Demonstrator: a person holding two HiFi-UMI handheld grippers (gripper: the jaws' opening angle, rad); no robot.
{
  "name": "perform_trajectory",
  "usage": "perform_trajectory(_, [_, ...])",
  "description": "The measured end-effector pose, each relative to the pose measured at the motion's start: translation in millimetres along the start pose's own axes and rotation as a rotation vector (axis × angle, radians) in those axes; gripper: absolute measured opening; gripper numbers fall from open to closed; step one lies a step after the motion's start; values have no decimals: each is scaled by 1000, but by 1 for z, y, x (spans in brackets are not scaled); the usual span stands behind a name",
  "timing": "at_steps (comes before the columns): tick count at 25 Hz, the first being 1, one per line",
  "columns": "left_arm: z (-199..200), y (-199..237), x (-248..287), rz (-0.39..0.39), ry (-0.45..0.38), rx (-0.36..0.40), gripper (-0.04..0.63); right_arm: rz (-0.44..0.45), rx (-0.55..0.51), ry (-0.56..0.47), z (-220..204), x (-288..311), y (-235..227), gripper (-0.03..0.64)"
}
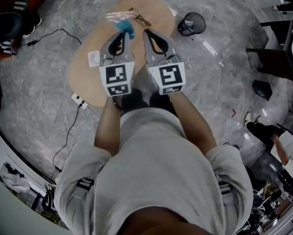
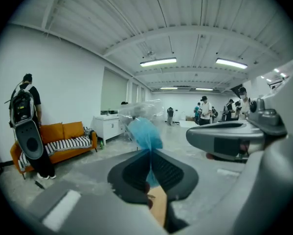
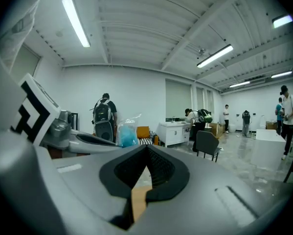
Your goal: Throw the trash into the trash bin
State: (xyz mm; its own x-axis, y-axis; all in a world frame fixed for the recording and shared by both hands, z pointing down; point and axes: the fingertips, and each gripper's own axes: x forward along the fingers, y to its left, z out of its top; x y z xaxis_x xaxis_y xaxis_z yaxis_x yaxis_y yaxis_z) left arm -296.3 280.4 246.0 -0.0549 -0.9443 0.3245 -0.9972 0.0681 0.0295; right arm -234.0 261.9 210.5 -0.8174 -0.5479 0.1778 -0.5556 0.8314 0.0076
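The left tool (image 1: 121, 37) is clamped on the blue trash (image 1: 124, 26), a crumpled piece of clear plastic with a blue mass inside. In the left gripper view the pads (image 2: 171, 173) are seen pressed together on the lower end of the trash (image 2: 144, 131), which stands up out of the left tool (image 2: 151, 153) and is lifted clear of any surface. The right tool (image 1: 148, 35) is held just beside the left one, pointing the same way. Its jaws are seen together in the right gripper view, with nothing between them at the right tool (image 3: 146, 151). From that view the trash (image 3: 127, 134) is seen to the left, at the tip of the other tool.

In the head view both tools are held out in front of the person, above an oval wooden worktop (image 1: 85, 77). A white card (image 1: 94, 58) lies on the worktop near the left tool, and a small brown item (image 1: 139, 17) (too small to identify) lies towards the far end. The trash bin (image 1: 184, 29), a black mesh one, stands on the grey floor just past the worktop's far right edge, well apart from the trash. A white power strip (image 1: 79, 100) lies on the floor by the worktop's near left edge. An orange sofa (image 2: 63, 136) is seen against the wall in the left gripper view.
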Motion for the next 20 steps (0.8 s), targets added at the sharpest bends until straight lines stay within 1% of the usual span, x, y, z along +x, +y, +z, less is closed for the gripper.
perform_trajectory(2, [9,-41,11,-37,-6,-3,29,-39,1,-17,4,-26,-35,8])
perform_trajectory(7, [27,-148,37,-125,-17,39,29,-133,24,-45,6,-91,-120,8])
perform_trajectory(11, [39,-223,57,-192,-24,21,29,-200,35,-87,11,-143,-179,8])
perform_trajectory(15, [39,-284,74,-228,-15,50,29,-268,45,-106,4,-190,-234,8])
perform_trajectory(20, [52,-349,90,-281,-17,119,29,-355,88,-126,-6,-236,-294,8])
